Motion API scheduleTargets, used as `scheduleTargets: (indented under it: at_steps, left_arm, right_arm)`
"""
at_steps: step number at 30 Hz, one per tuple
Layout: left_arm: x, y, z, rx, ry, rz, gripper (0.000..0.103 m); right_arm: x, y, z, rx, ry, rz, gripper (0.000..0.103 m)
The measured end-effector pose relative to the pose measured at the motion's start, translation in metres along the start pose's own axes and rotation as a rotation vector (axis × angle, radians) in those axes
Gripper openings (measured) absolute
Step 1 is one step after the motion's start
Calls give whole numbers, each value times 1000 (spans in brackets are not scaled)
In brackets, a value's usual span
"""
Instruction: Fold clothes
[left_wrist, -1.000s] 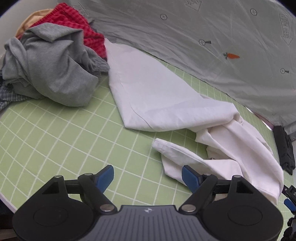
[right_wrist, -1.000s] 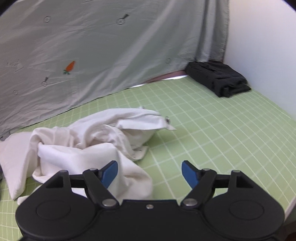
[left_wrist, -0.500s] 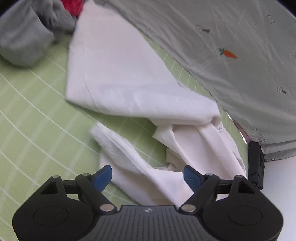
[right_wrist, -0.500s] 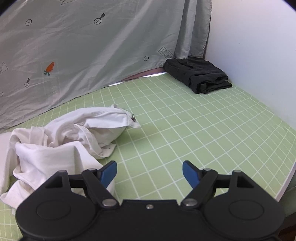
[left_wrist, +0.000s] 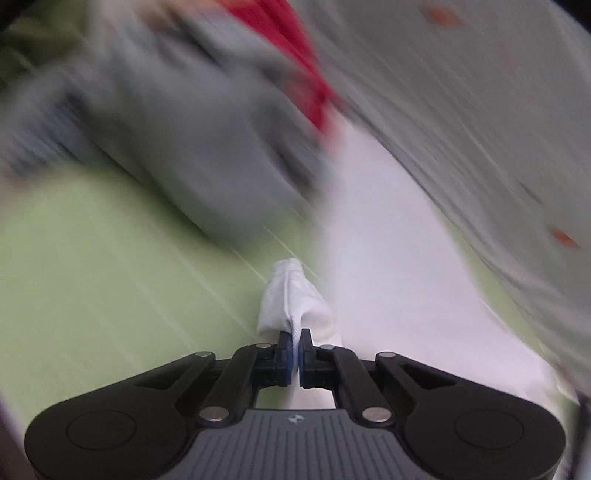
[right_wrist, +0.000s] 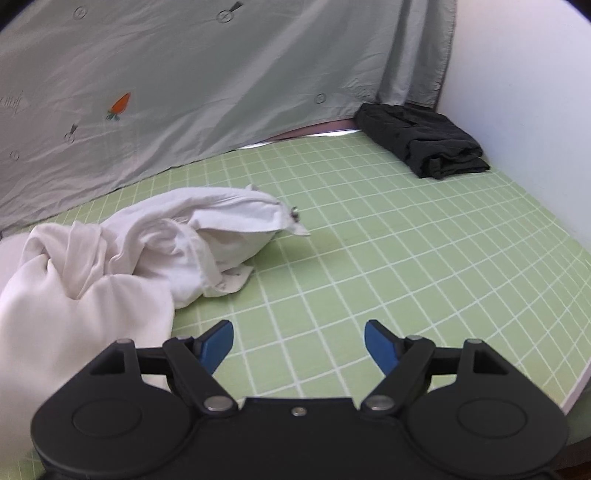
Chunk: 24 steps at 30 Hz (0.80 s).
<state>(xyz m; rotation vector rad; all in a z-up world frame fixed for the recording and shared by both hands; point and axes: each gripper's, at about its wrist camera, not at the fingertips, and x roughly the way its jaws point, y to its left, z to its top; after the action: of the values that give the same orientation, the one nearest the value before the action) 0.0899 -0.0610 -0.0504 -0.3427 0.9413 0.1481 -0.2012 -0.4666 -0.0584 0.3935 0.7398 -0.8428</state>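
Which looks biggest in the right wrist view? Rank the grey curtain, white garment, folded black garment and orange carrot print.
1. grey curtain
2. white garment, though it lies nearest the camera, which enlarges it
3. folded black garment
4. orange carrot print

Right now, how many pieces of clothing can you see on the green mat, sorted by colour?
White: 1, the crumpled white garment, a corner of it pinched in the left tool
Grey: 1, the grey garment, blurred
Red: 1, the red garment, blurred
Black: 1, the folded black garment
Total: 4. The blurred pile may hide more.
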Motion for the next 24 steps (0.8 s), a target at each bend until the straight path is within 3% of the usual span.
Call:
scheduleTargets:
  at_steps: [2,3,7,20,23,24]
  left_arm:
    - [2,33,19,-16,-62,133,4]
    - [2,46,26,-33,-65,153,4]
    - [6,71,30,-50,-41,139,6]
    - [30,78,7,-28,37,154,6]
    - [35,74,7,-34,39,159,5]
    - [36,73,6,-39,39,162,5]
  right_arm:
    - [3,8,-2,-17,9,11,79]
    - [5,12,-3,-28,15,16,79]
    - [17,29,-5,-55,46,41,79]
    - [97,71,27,-160,35,36,77]
    - [114,75,38,-175,30,47,67]
    - [116,75,40,-181,32,62,55]
